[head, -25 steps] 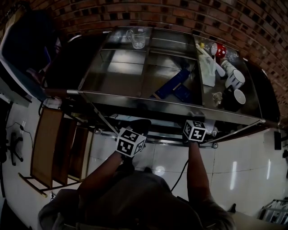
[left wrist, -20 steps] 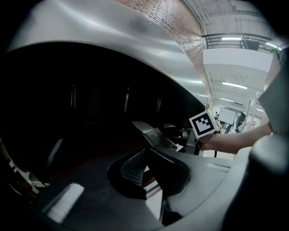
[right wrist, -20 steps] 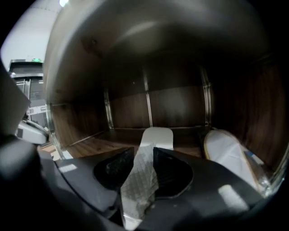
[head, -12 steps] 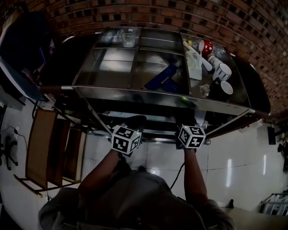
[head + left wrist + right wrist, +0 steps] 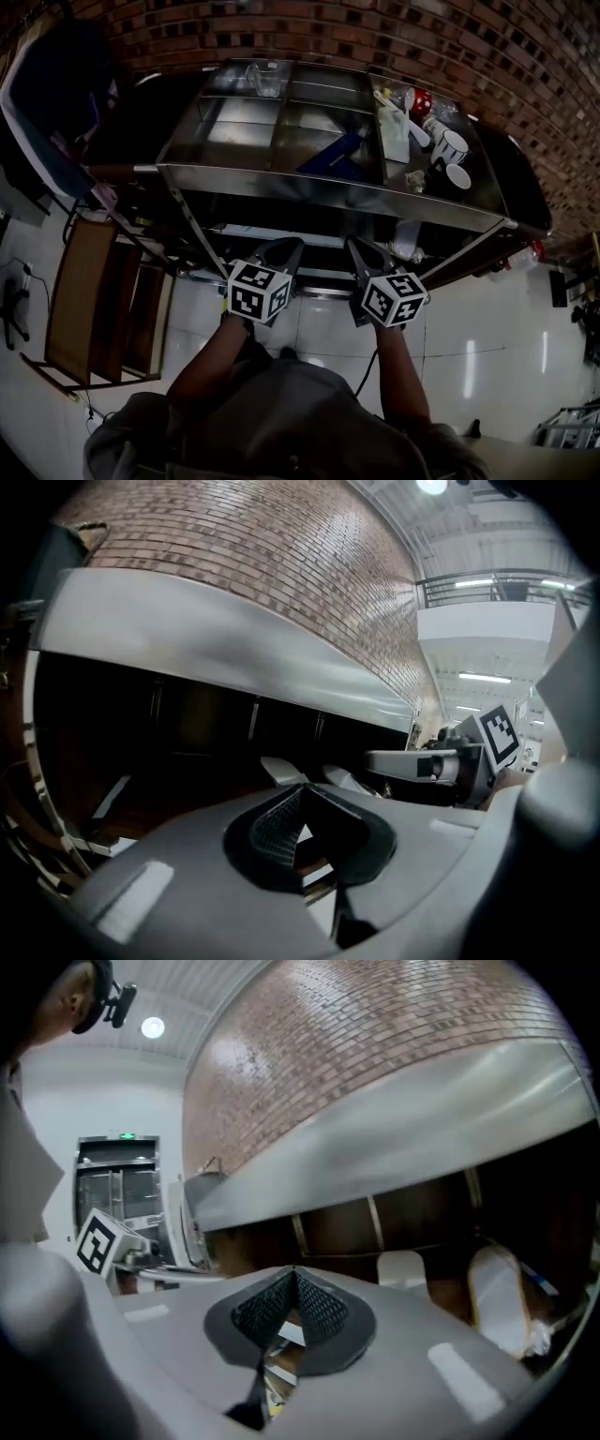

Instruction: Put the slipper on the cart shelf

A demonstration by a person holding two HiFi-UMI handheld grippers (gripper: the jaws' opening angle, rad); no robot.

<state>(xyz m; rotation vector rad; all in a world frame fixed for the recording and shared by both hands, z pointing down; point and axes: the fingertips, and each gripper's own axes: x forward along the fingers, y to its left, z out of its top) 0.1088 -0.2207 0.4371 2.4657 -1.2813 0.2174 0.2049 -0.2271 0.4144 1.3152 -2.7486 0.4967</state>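
The pale flat slipper [image 5: 403,1269] appears to lie on the lower shelf of the steel cart [image 5: 328,185]. Likely light and flexible; grip the sole edge. Left tool [image 5: 298,787] is closed and empty. Right tool [image 5: 293,1274] has just closed, also empty.

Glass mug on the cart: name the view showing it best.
Head view looks down on the glass mug, far side of the cart. Both gripper views face under its top and miss it.
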